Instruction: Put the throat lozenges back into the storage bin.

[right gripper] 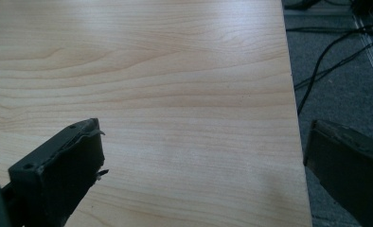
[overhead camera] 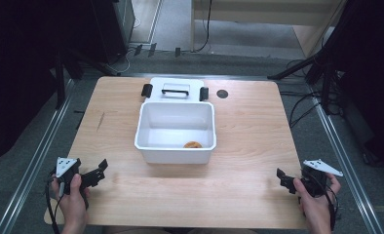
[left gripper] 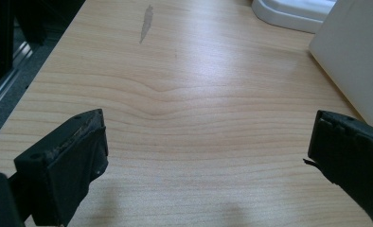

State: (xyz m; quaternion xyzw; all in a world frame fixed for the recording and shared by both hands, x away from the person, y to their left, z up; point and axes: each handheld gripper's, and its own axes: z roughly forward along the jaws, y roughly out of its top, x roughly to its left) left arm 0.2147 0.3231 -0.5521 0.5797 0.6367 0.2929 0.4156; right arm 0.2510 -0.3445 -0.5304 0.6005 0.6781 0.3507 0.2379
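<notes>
A white plastic box [overhead camera: 176,146] stands open in the middle of the wooden table [overhead camera: 248,146], with a small round orange-brown thing [overhead camera: 193,145] on its floor by the near wall. Its white lid [overhead camera: 176,89], with a black handle and black clips, lies flat just behind it. My left gripper [overhead camera: 98,170] rests at the table's near left, open and holding nothing; its own view has the box wall [left gripper: 355,52] at the right. My right gripper [overhead camera: 283,178] rests at the near right, open and holding nothing, one jaw past the table's right edge.
A small dark round hole [overhead camera: 222,93] sits in the tabletop right of the lid. A grey scuff mark [left gripper: 146,23] marks the wood at the left. Cables [right gripper: 326,52] lie on the grey floor beyond the right edge. Metal rails run along both sides of the table.
</notes>
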